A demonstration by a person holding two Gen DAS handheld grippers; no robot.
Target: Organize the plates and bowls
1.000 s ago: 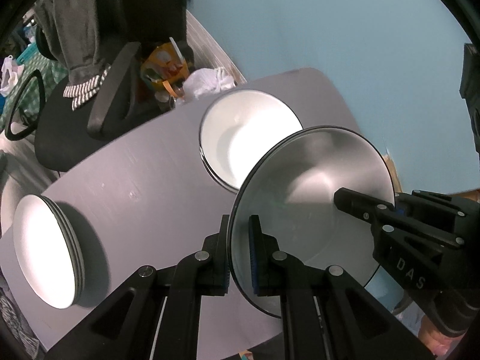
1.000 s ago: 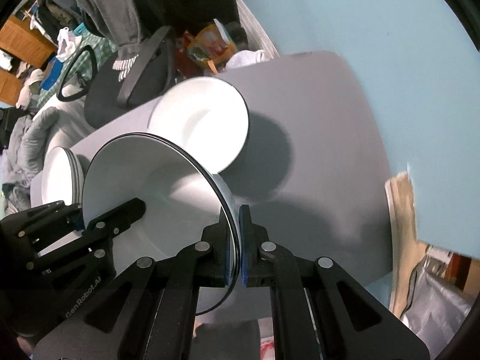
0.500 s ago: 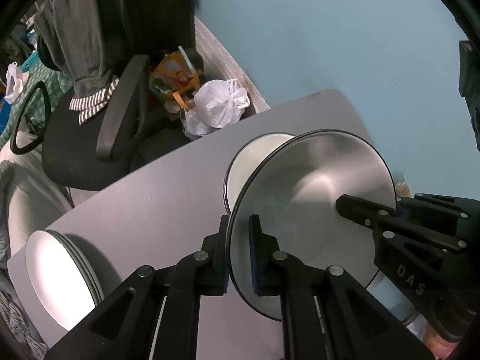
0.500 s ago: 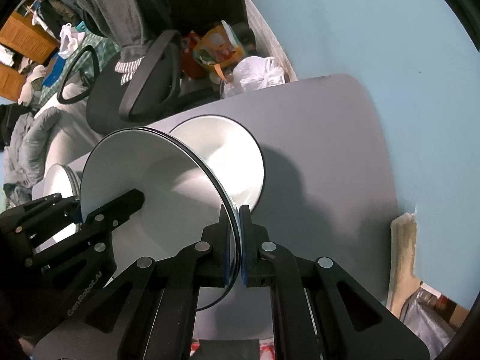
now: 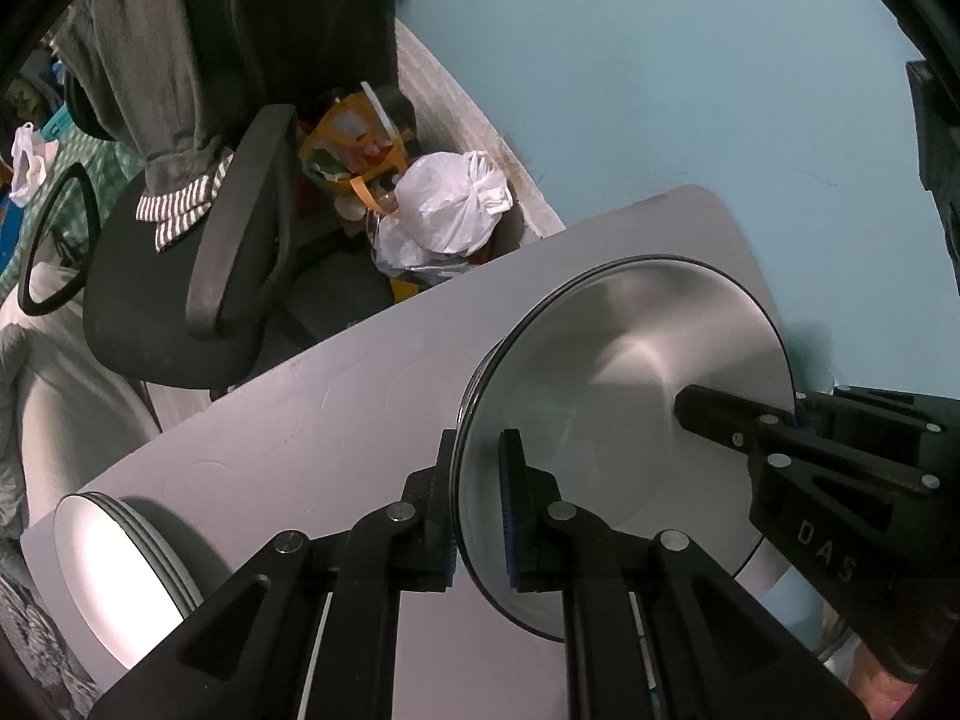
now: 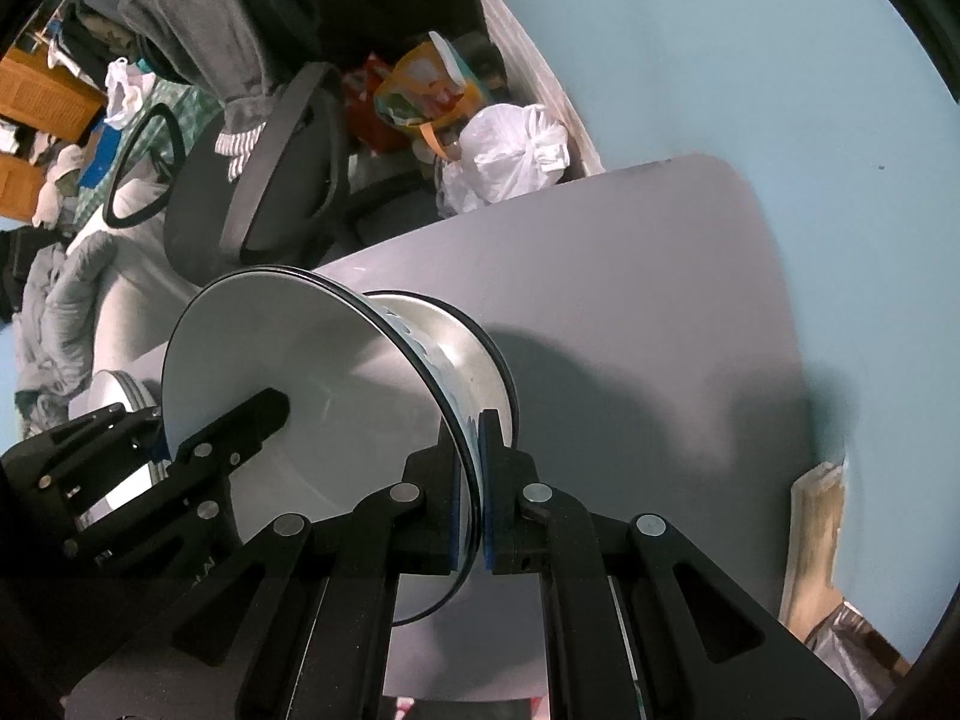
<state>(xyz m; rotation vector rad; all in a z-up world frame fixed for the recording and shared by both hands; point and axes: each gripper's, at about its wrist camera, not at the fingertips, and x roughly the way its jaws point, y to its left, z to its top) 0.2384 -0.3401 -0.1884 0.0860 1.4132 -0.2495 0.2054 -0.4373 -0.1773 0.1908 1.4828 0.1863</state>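
Left tongs (image 5: 480,501): closed on the near rim of the bowl, one pad inside the rim, one outside.
Right tongs (image 6: 471,495): clamped on the opposite rim of the same bowl; in the left wrist view they (image 5: 798,414) reach in from the right edge.
Bowl (image 5: 636,396): wide, shallow, white with a thin dark rim, carried between both tongs above the grey surface (image 5: 336,420), tipped toward the left camera.
Second bowl (image 6: 474,354): directly under the held one, near the far right corner of the surface; only part of its rim and wall shows. Whether the two touch, I cannot tell.
Plate stack (image 5: 120,576): several white plates at the near left edge of the surface, well apart from the bowls.
Off the surface: a black office chair (image 5: 198,252) with grey clothing over its back, and a knotted white plastic bag (image 5: 456,210) on the floor beside the far edge.
Behind: a pale blue wall (image 5: 660,90).
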